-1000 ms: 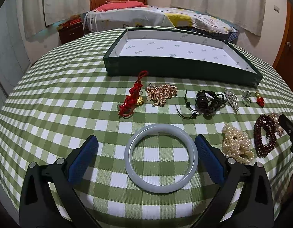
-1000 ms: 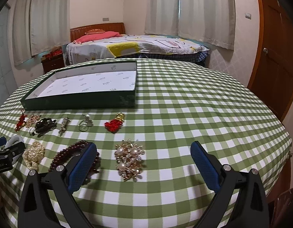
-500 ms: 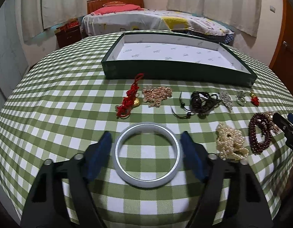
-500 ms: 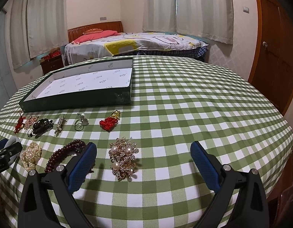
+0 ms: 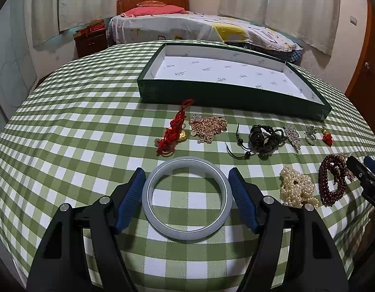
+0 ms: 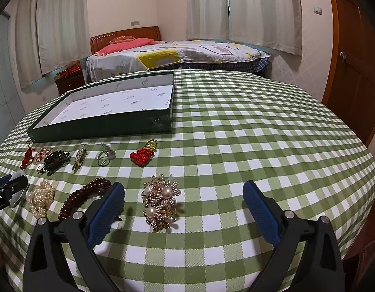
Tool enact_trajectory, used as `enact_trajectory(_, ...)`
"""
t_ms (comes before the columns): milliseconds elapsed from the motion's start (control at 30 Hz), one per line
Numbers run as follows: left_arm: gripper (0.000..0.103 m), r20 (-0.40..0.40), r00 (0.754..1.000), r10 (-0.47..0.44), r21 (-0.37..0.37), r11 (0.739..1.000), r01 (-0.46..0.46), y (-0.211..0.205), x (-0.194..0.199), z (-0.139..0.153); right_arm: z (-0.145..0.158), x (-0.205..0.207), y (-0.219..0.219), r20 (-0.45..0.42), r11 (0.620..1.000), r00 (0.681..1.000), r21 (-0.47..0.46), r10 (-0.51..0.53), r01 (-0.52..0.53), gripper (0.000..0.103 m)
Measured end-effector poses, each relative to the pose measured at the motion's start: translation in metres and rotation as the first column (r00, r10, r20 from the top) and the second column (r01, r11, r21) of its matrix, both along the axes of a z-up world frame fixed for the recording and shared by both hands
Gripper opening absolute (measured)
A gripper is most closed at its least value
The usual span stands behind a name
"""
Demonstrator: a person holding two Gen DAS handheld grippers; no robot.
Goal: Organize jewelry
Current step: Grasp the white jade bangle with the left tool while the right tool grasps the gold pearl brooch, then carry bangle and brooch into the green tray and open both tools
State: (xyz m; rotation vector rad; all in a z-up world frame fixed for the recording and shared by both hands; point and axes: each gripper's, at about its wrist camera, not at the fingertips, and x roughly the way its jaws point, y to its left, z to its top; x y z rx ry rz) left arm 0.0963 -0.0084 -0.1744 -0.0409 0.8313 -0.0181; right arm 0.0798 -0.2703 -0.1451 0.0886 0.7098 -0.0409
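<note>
1. Pale grey-green, glassy and smooth, the jade bangle [image 5: 187, 198] lies flat on the checked desk [image 5: 73, 126], straight ahead of my left gripper [image 5: 187, 196] and between its two blue pads
2. My left gripper has just been closing; its pads [image 5: 130, 198] now sit against the bangle's outer rim on either side, so I judge it gripped across its width
3. A ring has no long axis, so any line across it will do
4. The green tray [image 5: 226, 97] stands beyond the row of smaller pieces, up and slightly right of the bangle, and is bare inside
5. My right gripper [image 6: 183, 213] hangs wide open over a gold and pearl brooch [image 6: 160, 202], holding nothing, well apart from the bangle
</note>
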Motion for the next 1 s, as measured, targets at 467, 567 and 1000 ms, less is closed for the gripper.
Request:
enact_trajectory(467,0.069,0.019,1.0,0.009,0.001,1.0,-0.009,0.004,-0.002,0.006,-0.003,-0.002,0.009,-0.024,0.995,0.996,0.031,0.092,-0.091,0.031)
enact_trajectory(567,0.069,0.032,0.999,0.01,0.003,1.0,-0.01,0.005,-0.003,0.008,-0.003,-0.004,0.012,-0.023,0.993,0.994,0.044,0.11,-0.109,0.025)
enact_trajectory(1000,0.069,0.101,0.995,0.003,0.023,1.0,-0.005,0.003,-0.005,0.029,0.019,-0.01,0.013,0.029,0.992,0.994,0.062,0.109,-0.111,0.025)
